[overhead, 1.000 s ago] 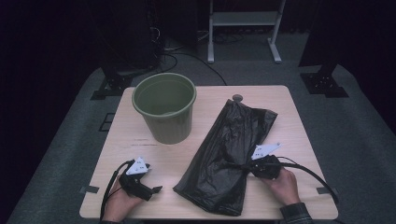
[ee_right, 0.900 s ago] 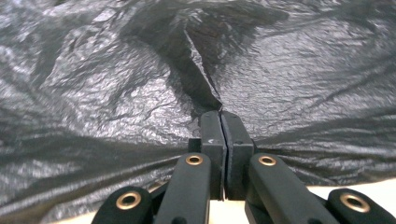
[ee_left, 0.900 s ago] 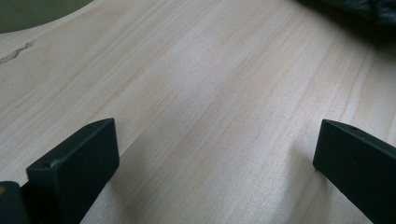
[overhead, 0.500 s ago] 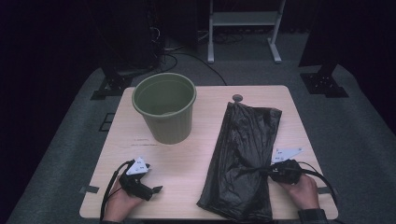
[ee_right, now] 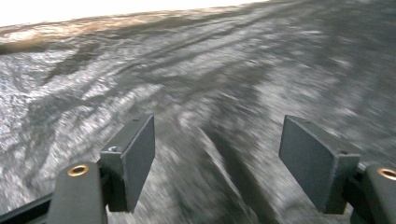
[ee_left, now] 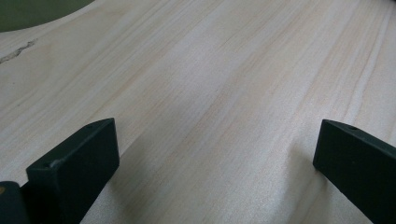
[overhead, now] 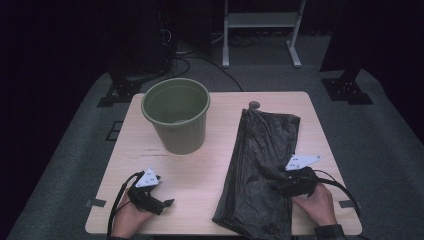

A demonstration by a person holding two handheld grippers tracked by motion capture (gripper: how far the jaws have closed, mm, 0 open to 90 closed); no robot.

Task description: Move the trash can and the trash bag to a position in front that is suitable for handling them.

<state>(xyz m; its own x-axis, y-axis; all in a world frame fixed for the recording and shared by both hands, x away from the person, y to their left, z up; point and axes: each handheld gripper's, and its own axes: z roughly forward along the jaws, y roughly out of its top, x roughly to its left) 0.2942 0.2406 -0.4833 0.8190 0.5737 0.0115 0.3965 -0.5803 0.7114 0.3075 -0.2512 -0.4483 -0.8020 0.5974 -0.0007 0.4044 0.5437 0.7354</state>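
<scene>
Wooden table carrying a green bin at far left and a black bin bag lying flat at right, now straightened lengthwise. Right gripper, jaws just opened wide, has released the bag, with only film below them; spreading appears finished, lining the bin remains. Left gripper rests wide, empty.

One round olive-green plastic bucket and one crumpled black plastic bag are counted on the single pale wooden surface. Two black hand-held grippers are seen, a left hand-held gripper and a right hand-held gripper, each topped by one grey three-cornered plate and trailing one black cable. One small round dark disc is counted near the surface's far edge.
</scene>
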